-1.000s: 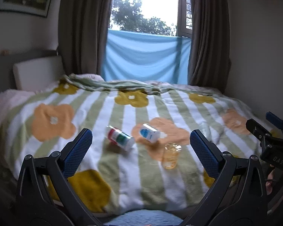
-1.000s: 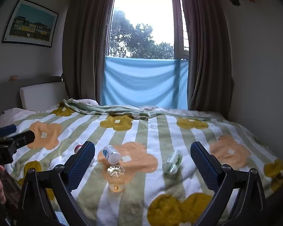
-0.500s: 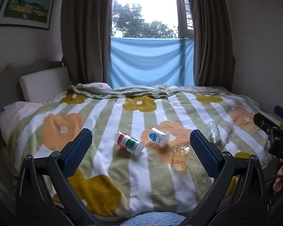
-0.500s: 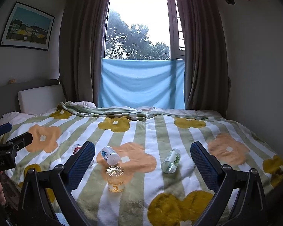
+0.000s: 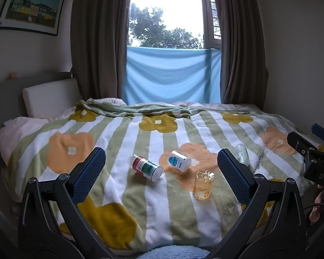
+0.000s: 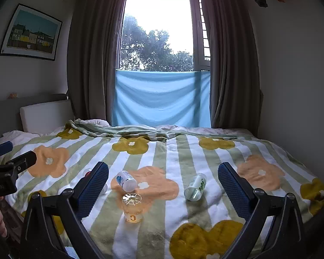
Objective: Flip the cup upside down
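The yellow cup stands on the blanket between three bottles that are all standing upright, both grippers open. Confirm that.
Not quite. The bottles lie on their sides, as the right wrist view shows: the blue-label bottle, the green-label bottle and the red-label bottle. The yellow cup does stand on the blanket, and the left gripper and right gripper are open.

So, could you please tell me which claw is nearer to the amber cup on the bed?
Probably the right claw: the amber cup sits between its fingers, toward the left one. From the left claw, it sits toward the right finger. Both hang open, short of it.
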`<state>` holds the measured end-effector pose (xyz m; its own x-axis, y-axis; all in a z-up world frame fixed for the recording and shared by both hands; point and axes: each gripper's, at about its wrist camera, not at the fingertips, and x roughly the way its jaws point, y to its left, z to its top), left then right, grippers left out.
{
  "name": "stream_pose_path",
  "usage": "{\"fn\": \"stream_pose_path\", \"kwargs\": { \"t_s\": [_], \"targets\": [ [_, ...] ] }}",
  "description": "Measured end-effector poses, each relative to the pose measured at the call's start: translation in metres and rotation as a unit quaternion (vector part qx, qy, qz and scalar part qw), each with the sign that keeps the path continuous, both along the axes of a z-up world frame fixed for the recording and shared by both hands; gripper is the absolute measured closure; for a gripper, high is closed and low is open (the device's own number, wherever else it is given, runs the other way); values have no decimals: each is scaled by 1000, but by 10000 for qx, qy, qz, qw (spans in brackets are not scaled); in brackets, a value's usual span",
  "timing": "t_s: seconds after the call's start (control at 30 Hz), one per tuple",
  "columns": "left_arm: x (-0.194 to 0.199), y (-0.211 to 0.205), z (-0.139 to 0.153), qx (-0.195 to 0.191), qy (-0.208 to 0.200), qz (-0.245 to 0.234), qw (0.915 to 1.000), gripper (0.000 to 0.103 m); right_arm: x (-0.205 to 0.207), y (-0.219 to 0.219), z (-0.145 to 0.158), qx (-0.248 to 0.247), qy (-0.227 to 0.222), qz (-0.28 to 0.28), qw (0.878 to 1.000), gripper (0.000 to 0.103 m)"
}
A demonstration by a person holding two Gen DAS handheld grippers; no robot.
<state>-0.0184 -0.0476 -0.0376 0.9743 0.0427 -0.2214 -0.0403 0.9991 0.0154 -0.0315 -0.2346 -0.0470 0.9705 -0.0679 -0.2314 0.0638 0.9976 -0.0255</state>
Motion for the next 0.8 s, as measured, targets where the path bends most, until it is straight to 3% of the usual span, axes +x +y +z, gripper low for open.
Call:
{"fn": "stream_pose_path", "kwargs": {
  "t_s": [0.8],
  "targets": [
    [-5,-3,4,-95,-97,-57,9999,0,-2,2,4,21,-17,-10,10000,2]
  ]
}}
